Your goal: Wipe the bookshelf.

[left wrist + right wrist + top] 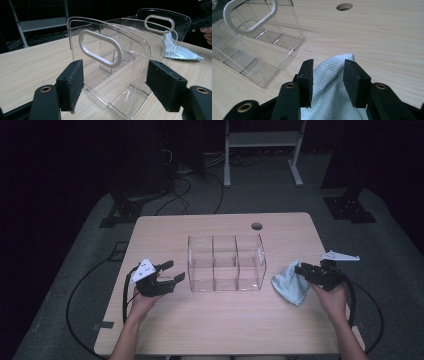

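Three compartments: clear plastic organizer [226,263] divided in a row, every compartment bare, a pale oval handle [100,48] on each end wall.
Organizer position: middle of the wooden table [220,325], upright, between the two grippers.
Cloth: light blue cloth [291,283] with a woven texture, crumpled on the table just right of the organizer.
Left gripper: left gripper [168,271] has jaws spread wide, near the organizer's left end wall, holding nothing.
Right gripper: right gripper [328,75] has jaws partly apart, the cloth between the pads; whether they pinch it cannot be told.
Table hole: round hole [257,226] near the far edge.
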`<action>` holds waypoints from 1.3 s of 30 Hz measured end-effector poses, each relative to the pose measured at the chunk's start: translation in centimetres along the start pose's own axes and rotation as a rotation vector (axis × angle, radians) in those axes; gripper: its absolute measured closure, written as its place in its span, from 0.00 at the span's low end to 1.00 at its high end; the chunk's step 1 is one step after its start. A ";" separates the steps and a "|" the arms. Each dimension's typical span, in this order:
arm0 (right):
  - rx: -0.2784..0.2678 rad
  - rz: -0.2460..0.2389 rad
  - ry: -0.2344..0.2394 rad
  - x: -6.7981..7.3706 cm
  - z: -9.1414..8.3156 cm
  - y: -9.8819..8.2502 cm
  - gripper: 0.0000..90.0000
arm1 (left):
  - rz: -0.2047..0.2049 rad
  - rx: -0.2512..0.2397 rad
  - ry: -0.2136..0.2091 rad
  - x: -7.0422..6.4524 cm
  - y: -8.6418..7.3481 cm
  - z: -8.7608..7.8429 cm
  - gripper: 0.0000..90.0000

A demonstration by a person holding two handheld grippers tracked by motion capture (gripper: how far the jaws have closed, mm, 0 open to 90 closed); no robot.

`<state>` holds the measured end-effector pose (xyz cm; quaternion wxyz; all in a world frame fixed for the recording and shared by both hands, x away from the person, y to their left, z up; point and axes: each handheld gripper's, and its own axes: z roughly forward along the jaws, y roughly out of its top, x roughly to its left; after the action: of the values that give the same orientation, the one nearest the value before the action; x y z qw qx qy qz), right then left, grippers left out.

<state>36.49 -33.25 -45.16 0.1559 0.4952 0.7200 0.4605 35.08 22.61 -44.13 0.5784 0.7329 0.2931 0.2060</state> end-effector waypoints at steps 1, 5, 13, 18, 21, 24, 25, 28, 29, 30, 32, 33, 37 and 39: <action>-0.002 -0.002 0.001 -0.1 -0.1 -0.1 0.66 | 0.001 0.001 0.000 0.0 0.0 0.0 0.32; 0.001 0.001 0.001 -0.1 -0.7 -0.9 0.65 | 0.004 0.008 -0.005 0.0 0.1 -0.1 0.31; 0.003 0.004 0.016 -0.6 -1.9 -2.6 0.61 | -0.013 0.021 -0.010 0.4 0.1 -0.6 0.29; 0.009 -0.002 0.019 -0.6 -2.3 -3.5 0.59 | -0.012 0.063 0.003 0.4 -0.5 -0.8 0.26; 0.012 -0.005 0.020 -0.6 -2.6 -4.1 0.57 | -0.010 0.086 0.000 0.2 -1.0 -0.9 0.23; 0.016 -0.007 0.021 -0.5 -2.8 -4.4 0.57 | -0.018 0.100 -0.004 0.1 -1.4 -1.0 0.22; 0.018 -0.008 0.023 -0.5 -2.9 -4.6 0.57 | -0.023 0.104 -0.006 0.0 -1.5 -1.1 0.20; 0.019 -0.009 0.025 -0.5 -3.2 -5.0 0.56 | -0.030 0.109 -0.004 0.0 -1.8 -1.3 0.19; 0.018 -0.012 0.026 -0.4 -3.3 -5.1 0.56 | -0.029 0.115 -0.003 0.0 -1.8 -1.3 0.18; 0.018 -0.014 0.027 -0.4 -3.4 -5.2 0.56 | -0.034 0.118 -0.002 0.0 -1.8 -1.4 0.17; 0.019 -0.014 0.029 -0.4 -3.5 -5.4 0.55 | -0.031 0.117 0.000 0.0 -1.9 -1.6 0.17; 0.020 -0.012 0.030 -0.4 -3.5 -5.5 0.55 | -0.031 0.121 -0.001 0.0 -1.9 -1.7 0.17; 0.023 -0.001 0.032 -0.5 -3.7 -6.0 0.54 | -0.042 0.123 0.003 0.1 -2.3 -2.1 0.16; 0.026 0.005 0.034 -0.5 -3.7 -6.1 0.53 | -0.044 0.127 0.004 0.1 -2.5 -2.2 0.16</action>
<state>30.71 -36.04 -48.33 0.1361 0.4910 0.7272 0.4600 33.23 24.68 -46.03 0.5345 0.7612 0.3226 0.1757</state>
